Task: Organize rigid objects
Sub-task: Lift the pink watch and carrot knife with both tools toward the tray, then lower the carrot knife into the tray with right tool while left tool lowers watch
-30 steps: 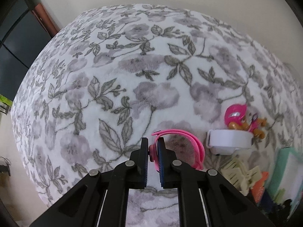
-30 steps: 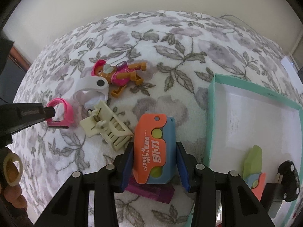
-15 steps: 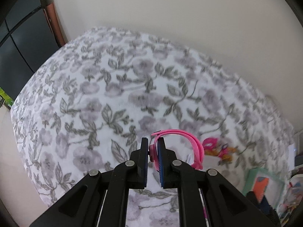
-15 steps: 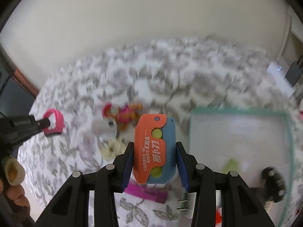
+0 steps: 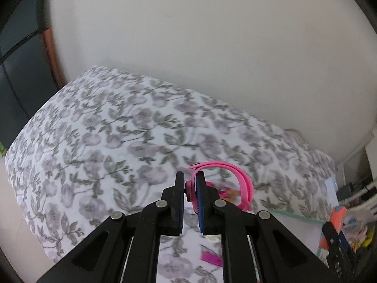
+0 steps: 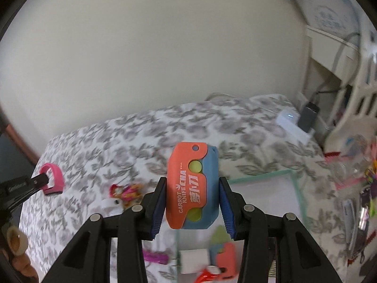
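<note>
My left gripper [image 5: 190, 202] is shut on a pink wristband [image 5: 238, 176] and holds it high above the floral bedspread [image 5: 117, 146]; the band also shows at the left of the right wrist view [image 6: 53, 179]. My right gripper [image 6: 192, 210] is shut on an orange and blue carrot knife toy [image 6: 190, 186], held in the air above the teal-rimmed white tray [image 6: 294, 184]. The tray holds a white plug [image 6: 193, 260] and another orange and blue toy [image 6: 223, 259].
A pink and orange doll figure [image 6: 124, 191], a white ring-shaped piece [image 6: 110, 204] and a magenta stick [image 6: 155, 257] lie on the bedspread left of the tray. A white device [image 6: 292, 127] and cluttered shelves [image 6: 348, 94] stand at the right. A plain wall rises behind the bed.
Both grippers have risen well above the bed with their objects still held. The right gripper has shifted toward the tray, and the loose toys now look smaller and farther below.
</note>
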